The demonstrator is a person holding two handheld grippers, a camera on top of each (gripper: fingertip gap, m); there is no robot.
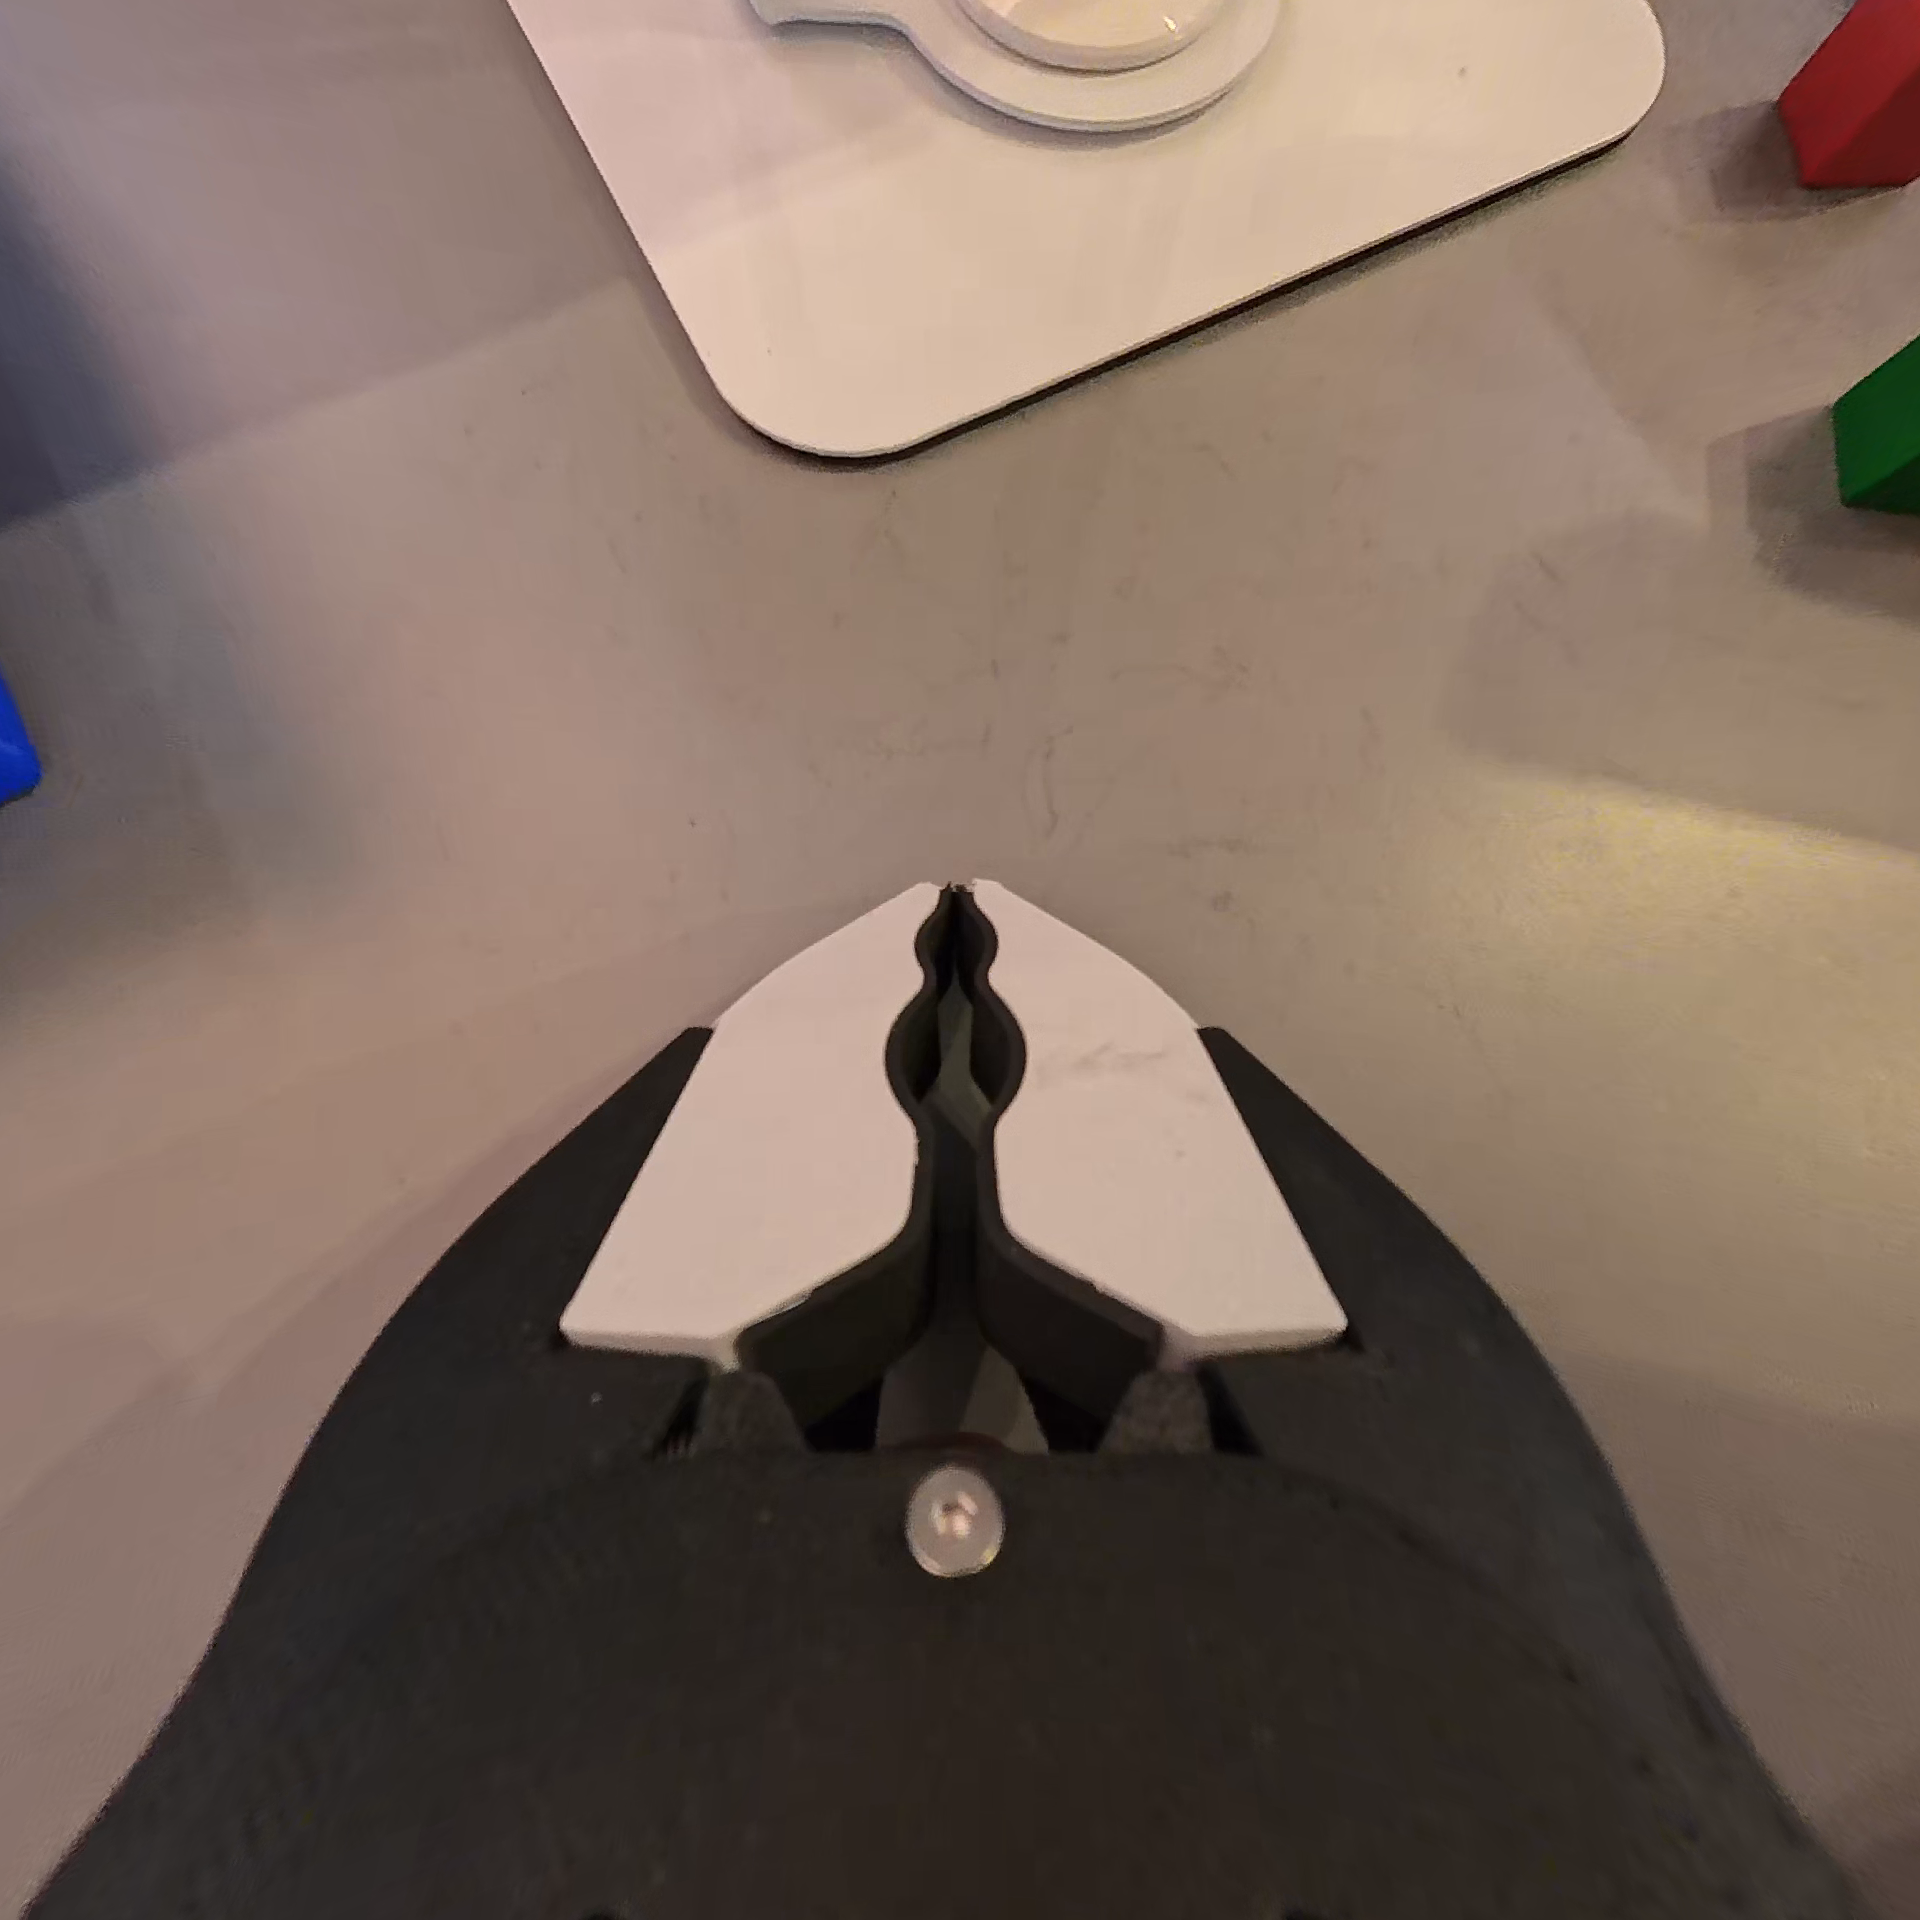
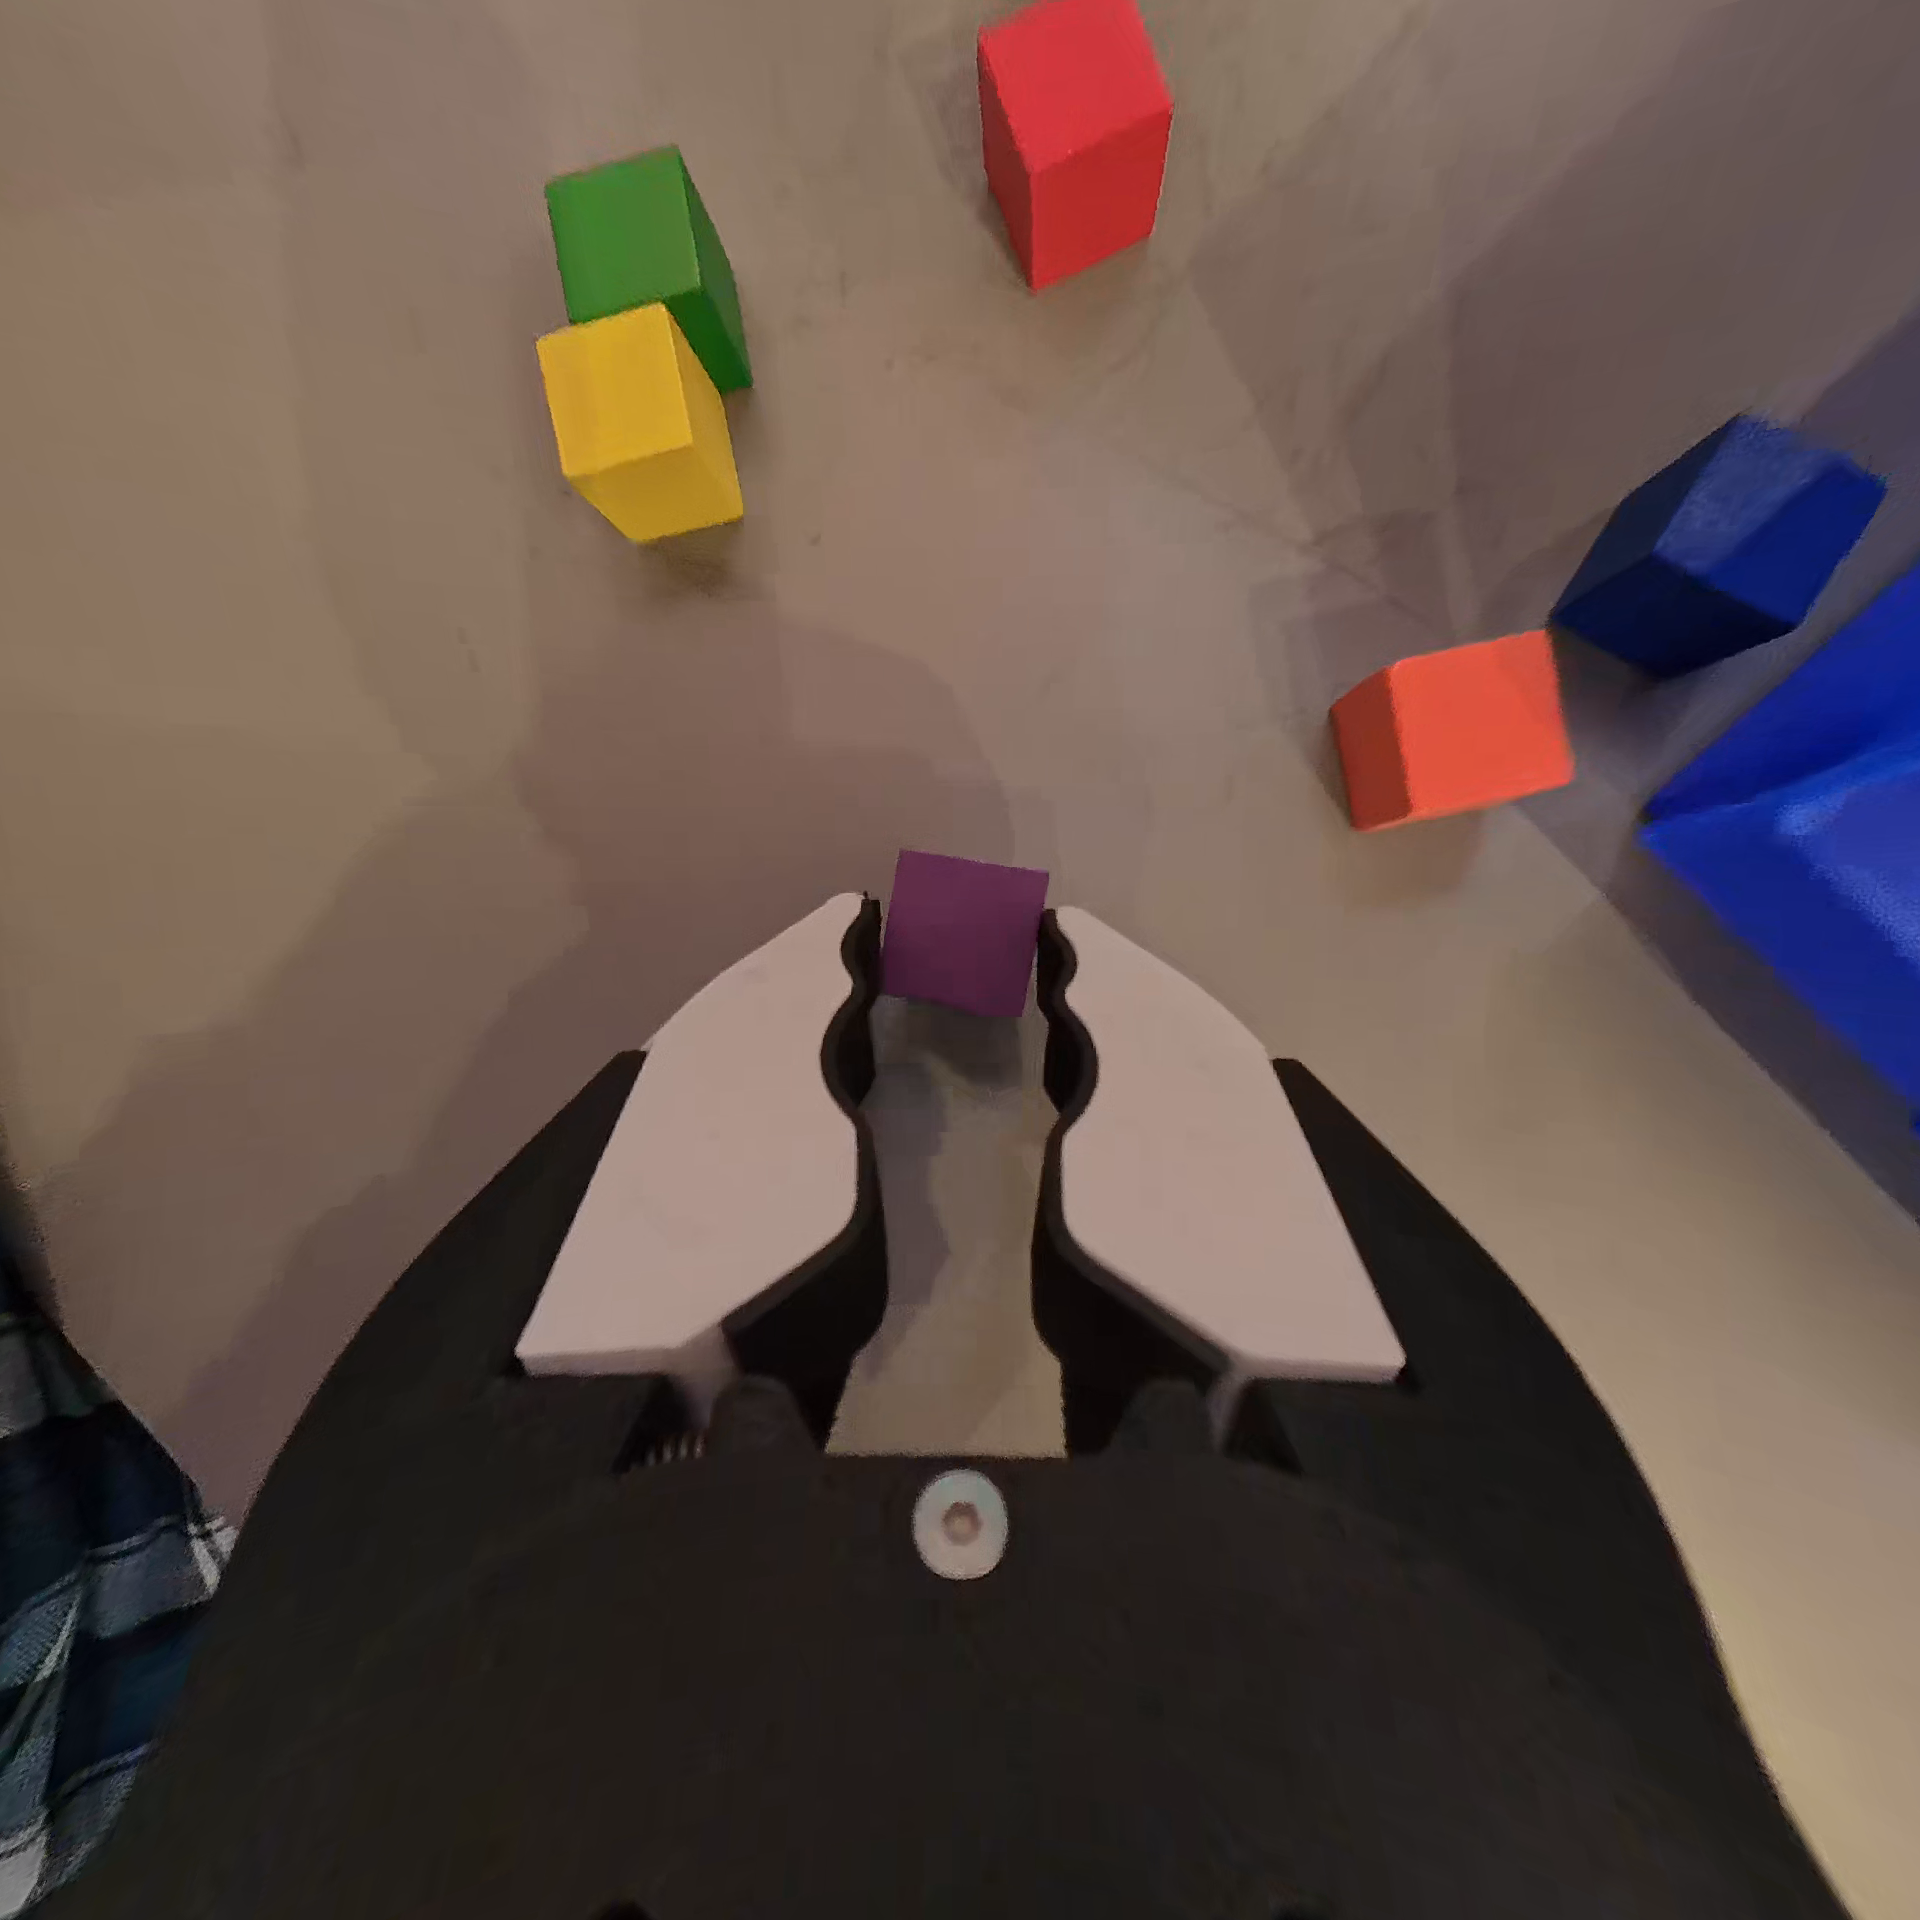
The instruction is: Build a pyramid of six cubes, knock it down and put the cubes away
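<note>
In the right wrist view my right gripper point(image 2: 958, 914) is shut on a purple cube point(image 2: 961, 932), held between the fingertips above the grey table point(image 2: 312, 727). Loose on the table lie a yellow cube point(image 2: 634, 421) touching a green cube point(image 2: 644, 249), a red cube point(image 2: 1075, 130), an orange cube point(image 2: 1455, 727) and a dark blue cube point(image 2: 1714, 545). In the left wrist view my left gripper point(image 1: 958, 889) is shut with nothing between its pads, over bare table. A red cube point(image 1: 1860, 114) and a green cube point(image 1: 1883, 436) show at that view's right edge.
A blue container point(image 2: 1808, 862) stands at the right edge of the right wrist view, next to the orange and dark blue cubes. A white board point(image 1: 1039, 260) bearing a round white object point(image 1: 1101, 52) lies ahead of the left gripper. A checked sleeve point(image 2: 62, 1558) shows at lower left. Across from one pair of fingers to the other is roughly 35 centimetres.
</note>
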